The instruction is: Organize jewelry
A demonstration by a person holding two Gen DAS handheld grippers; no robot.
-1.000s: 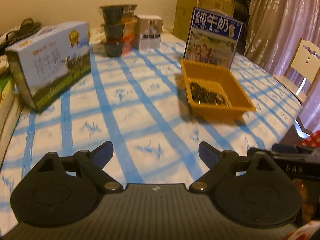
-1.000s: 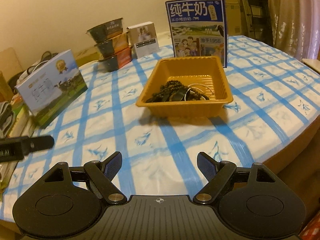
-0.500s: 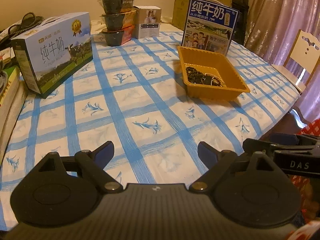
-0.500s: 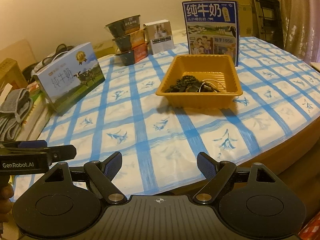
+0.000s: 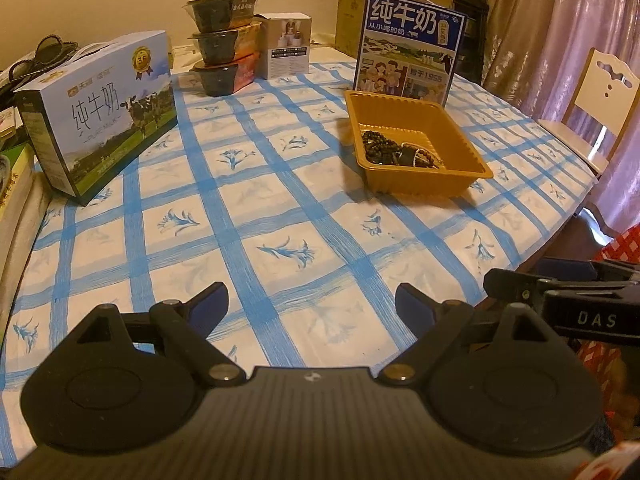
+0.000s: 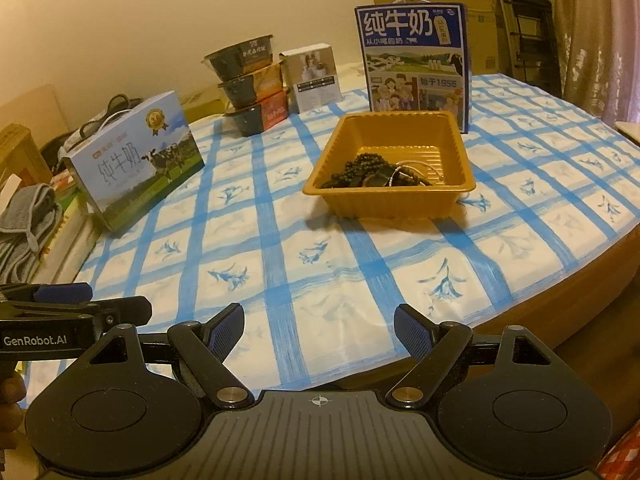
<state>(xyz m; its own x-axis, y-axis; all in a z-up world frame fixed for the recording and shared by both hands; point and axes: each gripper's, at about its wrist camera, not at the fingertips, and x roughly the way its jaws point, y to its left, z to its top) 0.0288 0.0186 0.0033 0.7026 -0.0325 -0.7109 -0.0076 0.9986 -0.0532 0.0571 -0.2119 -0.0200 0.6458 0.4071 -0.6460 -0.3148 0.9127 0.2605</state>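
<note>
An orange plastic tray (image 5: pixel 464 132) (image 6: pixel 456 148) sits on the blue-checked tablecloth (image 5: pixel 240 216) (image 6: pixel 280 248), toward the right. Inside it lies a heap of dark bead bracelets (image 5: pixel 378 146) (image 6: pixel 360 168) tangled with a thin silvery chain (image 6: pixel 416 166). My left gripper (image 5: pixel 312 306) hangs open over the near table edge, far short of the tray, with nothing between its fingers. My right gripper (image 6: pixel 319 330) is also open and empty, near the front edge. Each gripper shows in the other's view, the right gripper (image 5: pixel 560 300) at the side and the left gripper (image 6: pixel 72 308) at the left.
A light-blue milk carton box (image 5: pixel 100 120) (image 6: pixel 136 164) lies at the left. A dark-blue milk box (image 5: pixel 408 44) (image 6: pixel 416 60) stands right behind the tray. Stacked food bowls (image 5: pixel 224 40) (image 6: pixel 252 84) and a small white box (image 5: pixel 286 46) stand at the back. A white chair (image 5: pixel 600 96) is at the right.
Both grippers have drawn back from the tray toward the near table edge, so more tablecloth shows. Both stay open and empty.
</note>
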